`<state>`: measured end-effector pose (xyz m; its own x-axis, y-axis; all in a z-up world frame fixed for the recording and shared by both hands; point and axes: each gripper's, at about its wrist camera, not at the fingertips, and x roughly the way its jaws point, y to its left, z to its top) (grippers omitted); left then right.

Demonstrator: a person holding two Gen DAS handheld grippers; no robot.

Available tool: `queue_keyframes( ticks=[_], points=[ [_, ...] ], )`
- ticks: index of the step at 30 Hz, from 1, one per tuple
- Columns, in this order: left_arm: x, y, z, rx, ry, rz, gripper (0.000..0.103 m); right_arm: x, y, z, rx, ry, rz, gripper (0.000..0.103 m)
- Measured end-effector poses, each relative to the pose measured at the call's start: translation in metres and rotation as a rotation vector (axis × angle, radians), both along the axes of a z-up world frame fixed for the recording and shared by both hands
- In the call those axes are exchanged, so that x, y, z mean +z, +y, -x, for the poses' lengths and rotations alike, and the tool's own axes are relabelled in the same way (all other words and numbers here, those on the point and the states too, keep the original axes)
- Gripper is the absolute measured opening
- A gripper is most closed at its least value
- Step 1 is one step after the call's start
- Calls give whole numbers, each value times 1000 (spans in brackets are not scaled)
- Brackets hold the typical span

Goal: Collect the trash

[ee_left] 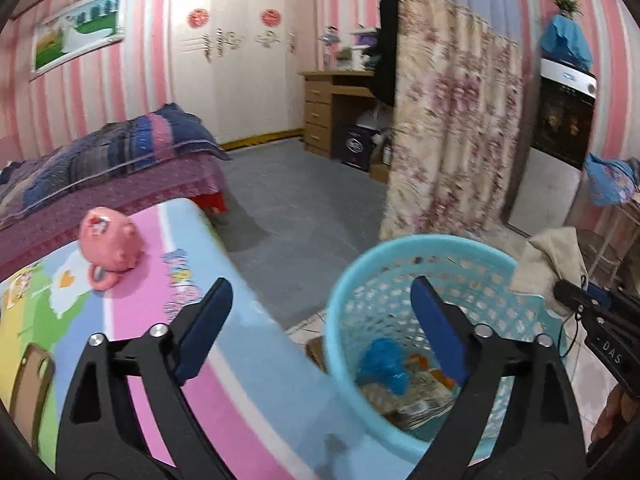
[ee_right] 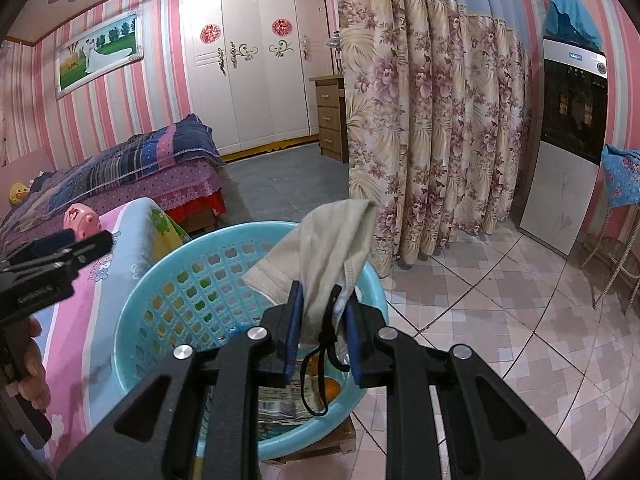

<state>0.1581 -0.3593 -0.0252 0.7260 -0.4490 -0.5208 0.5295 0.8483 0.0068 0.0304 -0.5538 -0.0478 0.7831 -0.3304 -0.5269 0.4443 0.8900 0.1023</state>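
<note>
A light blue perforated basket (ee_left: 340, 300) stands on the floor beside a low table. At its bottom lie a crumpled blue wrapper (ee_left: 382, 364), printed paper and something orange. My left gripper (ee_left: 320, 284) hovers over the basket's near rim, its jaws wide open with nothing between them. My right gripper (ee_right: 322, 300) is shut on a beige face mask (ee_right: 324, 240) with a black strap, held above the basket (ee_right: 132, 320). In the left wrist view the mask (ee_left: 556, 256) and the right gripper (ee_left: 568, 292) show at the right edge. The left gripper (ee_right: 80, 244) appears at the left of the right wrist view.
The table (ee_left: 240, 360) has a pink and blue cartoon cover, and a pink pig toy (ee_left: 110, 246) sits on it. A bed (ee_right: 120, 176) lies behind it. A floral curtain (ee_right: 432, 120) hangs to the right, with an appliance (ee_right: 572, 140) further right. Tiled floor (ee_right: 500, 300) surrounds the basket.
</note>
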Motion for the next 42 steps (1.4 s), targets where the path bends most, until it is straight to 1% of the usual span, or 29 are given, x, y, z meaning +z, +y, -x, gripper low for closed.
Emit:
queue_keyframes(
  ticks=[5,7,12,13,14,16,18,20,21,24,25,28,31,36,37,42],
  points=[
    [7,18,2,53,-40,5,97,-1,3,-10,4,-4,-1,21],
    [10,25,6,71,-61,9,97,-3,6,-15,7,-6,2,21],
    [18,41,12,95,-74,22,97,-7,14,-32,22,4,10,24],
    [21,46,13,103,-75,24,97,-8,16,-37,24,14,11,33],
    [22,49,14,107,-74,26,97,-9,17,-40,25,21,11,51],
    [26,59,16,122,-74,28,97,-11,21,-45,32,30,9,73],
    [32,73,20,144,-80,31,97,-12,27,-48,49,37,14,77],
    [39,87,23,162,-74,38,97,-8,34,-46,43,41,31,91],
    [44,97,26,178,-72,49,97,-7,37,-45,43,38,34,93],
    [59,126,38,224,-89,70,98,5,54,-39,69,17,50,96],
    [64,133,44,237,-100,67,98,12,63,-37,80,8,64,99],
    [79,160,65,284,-148,51,98,35,91,-25,117,-43,93,99],
    [90,193,88,324,-161,59,98,51,115,-15,160,-84,79,99],
    [96,242,118,401,-176,47,98,72,163,1,239,-120,77,99],
    [97,252,124,420,-178,42,98,77,179,6,266,-132,79,99],
    [90,291,147,486,-182,35,98,85,224,24,336,-153,96,99]
  ],
)
